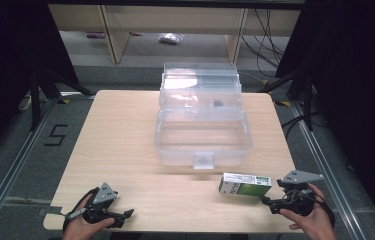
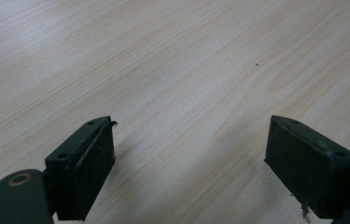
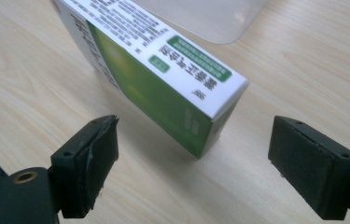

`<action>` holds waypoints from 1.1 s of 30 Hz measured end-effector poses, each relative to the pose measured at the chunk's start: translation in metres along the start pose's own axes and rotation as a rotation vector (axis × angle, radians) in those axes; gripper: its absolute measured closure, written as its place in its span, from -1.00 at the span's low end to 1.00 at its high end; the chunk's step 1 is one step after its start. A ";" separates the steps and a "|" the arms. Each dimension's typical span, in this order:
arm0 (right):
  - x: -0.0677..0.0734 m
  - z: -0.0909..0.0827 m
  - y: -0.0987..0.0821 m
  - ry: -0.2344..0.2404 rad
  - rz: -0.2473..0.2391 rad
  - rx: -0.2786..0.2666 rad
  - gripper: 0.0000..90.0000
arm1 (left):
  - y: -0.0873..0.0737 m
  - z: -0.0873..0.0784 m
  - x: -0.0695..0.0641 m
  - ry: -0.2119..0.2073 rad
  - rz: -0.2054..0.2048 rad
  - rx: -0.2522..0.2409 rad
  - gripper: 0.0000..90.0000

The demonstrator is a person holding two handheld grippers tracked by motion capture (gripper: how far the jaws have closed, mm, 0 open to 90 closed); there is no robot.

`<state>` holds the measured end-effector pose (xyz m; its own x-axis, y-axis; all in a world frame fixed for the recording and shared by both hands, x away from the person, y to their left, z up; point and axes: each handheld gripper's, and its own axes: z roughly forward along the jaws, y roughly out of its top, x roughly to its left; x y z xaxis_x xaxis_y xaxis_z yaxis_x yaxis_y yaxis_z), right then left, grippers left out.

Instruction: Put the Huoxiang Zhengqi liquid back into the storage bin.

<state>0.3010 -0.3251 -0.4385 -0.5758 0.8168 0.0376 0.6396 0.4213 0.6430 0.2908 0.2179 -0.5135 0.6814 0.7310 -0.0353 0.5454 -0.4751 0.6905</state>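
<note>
Wide bare counter [image 1: 120, 135] lay ahead of the left gripper [image 1: 125, 215], nothing between its spread jaws. The clear bin [image 1: 203, 142], lid [image 1: 200, 82] standing up behind it, blocked the counter's middle. The box [image 1: 245, 184] sat just ahead of the right gripper [image 1: 267, 204], near the bin's front wall with a narrow lane between them. Open strips ran along both sides of the bin.

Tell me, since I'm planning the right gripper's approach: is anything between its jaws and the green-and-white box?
Nothing visible. The right gripper is open, and only bare table lies between it and the green-and-white box.
</note>
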 end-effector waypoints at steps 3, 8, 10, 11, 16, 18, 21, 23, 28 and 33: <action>0.000 -0.001 0.006 -0.009 -0.033 0.010 -0.63 | 0.000 0.000 0.000 -0.007 0.018 0.014 -0.66; 0.000 -0.003 0.019 -0.011 -0.097 0.049 -0.62 | 0.000 0.001 -0.001 0.004 -0.009 0.004 -0.66; 0.005 0.000 0.022 -0.019 -0.076 0.026 -0.62 | 0.000 0.001 0.000 0.004 -0.008 0.004 -0.66; 0.005 0.000 0.022 -0.019 -0.076 0.026 -0.62 | 0.000 0.001 0.000 0.004 -0.008 0.004 -0.66; -0.003 0.002 0.037 0.004 -0.154 0.082 -0.62 | 0.000 0.001 -0.001 0.005 -0.004 0.004 -0.66; -0.005 0.005 0.042 0.004 -0.185 0.100 -0.62 | 0.000 0.001 0.000 0.004 0.003 0.001 -0.66; -0.004 0.009 0.050 0.020 -0.229 0.129 -0.60 | 0.000 0.001 0.000 0.005 0.003 0.003 -0.66; -0.001 0.011 0.056 0.029 -0.257 0.157 -0.57 | 0.000 0.000 0.000 -0.006 0.010 0.012 -0.66; 0.009 0.015 0.072 0.041 -0.366 0.218 -0.54 | 0.000 0.001 -0.001 0.004 -0.008 0.007 -0.66; 0.016 0.026 0.084 0.063 -0.427 0.276 -0.50 | 0.000 0.001 0.000 0.005 0.002 0.002 -0.66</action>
<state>0.3583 -0.2667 -0.4037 -0.8392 0.5275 -0.1323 0.4468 0.8074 0.3853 0.2913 0.2178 -0.5139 0.6797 0.7328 -0.0304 0.5452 -0.4771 0.6893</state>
